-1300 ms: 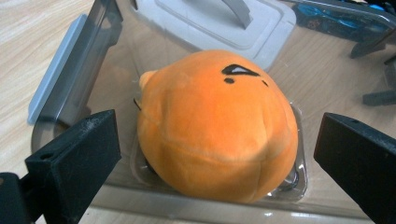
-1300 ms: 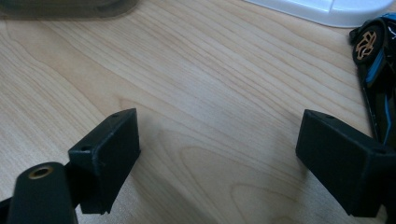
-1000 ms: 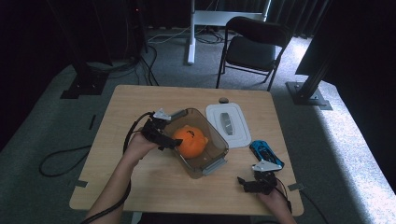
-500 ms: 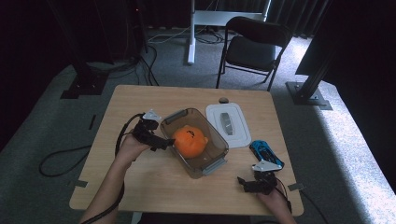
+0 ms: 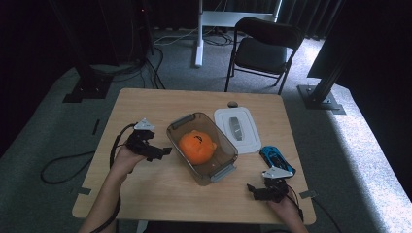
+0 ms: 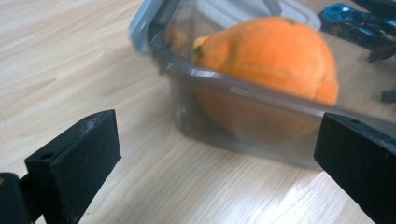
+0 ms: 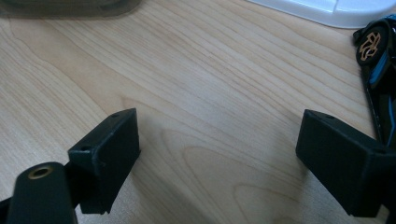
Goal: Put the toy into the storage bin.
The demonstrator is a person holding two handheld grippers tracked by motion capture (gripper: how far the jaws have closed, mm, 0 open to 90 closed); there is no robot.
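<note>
An orange plush toy [image 5: 197,146] [image 6: 275,60] lies inside a clear grey-tinted container [image 5: 224,154] [image 6: 243,126] at the middle of the wooden table [image 5: 145,199]. My left gripper [image 5: 163,152] [image 6: 219,154] rests on the table just left of the container, open, with nothing between its jaws. Near the front right edge my right gripper [image 5: 252,190] [image 7: 219,149] is open over bare wood. A blue toy car [image 5: 277,160] [image 7: 380,70] lies just beyond the right gripper.
The white container lid [image 5: 238,129] [image 7: 327,9] lies flat to the right of the container. A small dark knob [image 5: 232,104] sits at the table's far edge. A black chair [image 5: 262,48] stands behind the table.
My left gripper has drawn back leftward from inside the container, leaving the orange plush in it, and now sits on the table. The right gripper has stayed still.
</note>
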